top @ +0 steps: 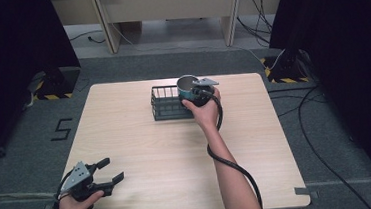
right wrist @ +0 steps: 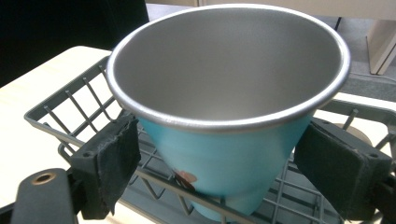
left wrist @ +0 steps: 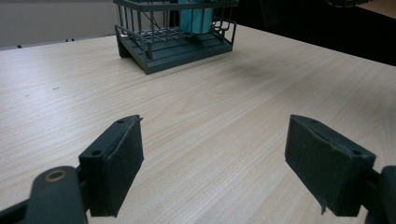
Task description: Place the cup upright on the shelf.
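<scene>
A teal metal cup (top: 187,86) with a silver inside stands upright in the right end of a dark wire rack (top: 166,106) at the table's far middle. In the right gripper view the cup (right wrist: 224,154) sits between my right gripper (right wrist: 219,135), whose pads press against both of its sides just under the rim. That right gripper (top: 200,91) reaches over the rack's right end. My left gripper (top: 111,171) rests open near the front left corner. Its jaws (left wrist: 212,163) hold nothing and point across bare wood toward the rack (left wrist: 173,44) and the cup (left wrist: 196,16).
The light wooden table (top: 177,155) stands on grey carpet. The right gripper's black cable (top: 233,166) trails along the forearm to the front edge. Desk legs and floor cables lie beyond the far edge, and dark curtains hang at both sides.
</scene>
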### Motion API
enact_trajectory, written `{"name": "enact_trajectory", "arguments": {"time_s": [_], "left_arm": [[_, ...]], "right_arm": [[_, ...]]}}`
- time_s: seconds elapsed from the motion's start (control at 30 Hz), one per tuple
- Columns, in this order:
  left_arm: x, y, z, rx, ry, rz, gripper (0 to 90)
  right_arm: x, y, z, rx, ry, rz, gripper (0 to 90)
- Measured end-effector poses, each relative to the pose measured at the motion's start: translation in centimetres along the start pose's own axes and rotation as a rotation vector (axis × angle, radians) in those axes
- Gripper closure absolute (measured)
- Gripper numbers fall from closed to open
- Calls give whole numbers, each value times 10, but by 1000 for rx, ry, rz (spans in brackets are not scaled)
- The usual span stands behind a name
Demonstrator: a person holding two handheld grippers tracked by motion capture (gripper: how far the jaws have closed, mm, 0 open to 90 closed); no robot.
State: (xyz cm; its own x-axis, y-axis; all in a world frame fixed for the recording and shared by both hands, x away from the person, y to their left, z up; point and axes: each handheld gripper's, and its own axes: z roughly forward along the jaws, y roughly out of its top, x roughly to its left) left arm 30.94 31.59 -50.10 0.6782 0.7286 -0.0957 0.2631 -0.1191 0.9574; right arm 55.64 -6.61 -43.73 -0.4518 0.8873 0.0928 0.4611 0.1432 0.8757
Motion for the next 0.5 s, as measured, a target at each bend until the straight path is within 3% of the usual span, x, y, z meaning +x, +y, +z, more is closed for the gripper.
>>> {"name": "enact_trajectory", "arguments": {"time_s": [0.5], "left_arm": [[0,0,0,-1,3,-2,187]], "right_arm": [[1,-5,-23,1,16,-12,155]]}}
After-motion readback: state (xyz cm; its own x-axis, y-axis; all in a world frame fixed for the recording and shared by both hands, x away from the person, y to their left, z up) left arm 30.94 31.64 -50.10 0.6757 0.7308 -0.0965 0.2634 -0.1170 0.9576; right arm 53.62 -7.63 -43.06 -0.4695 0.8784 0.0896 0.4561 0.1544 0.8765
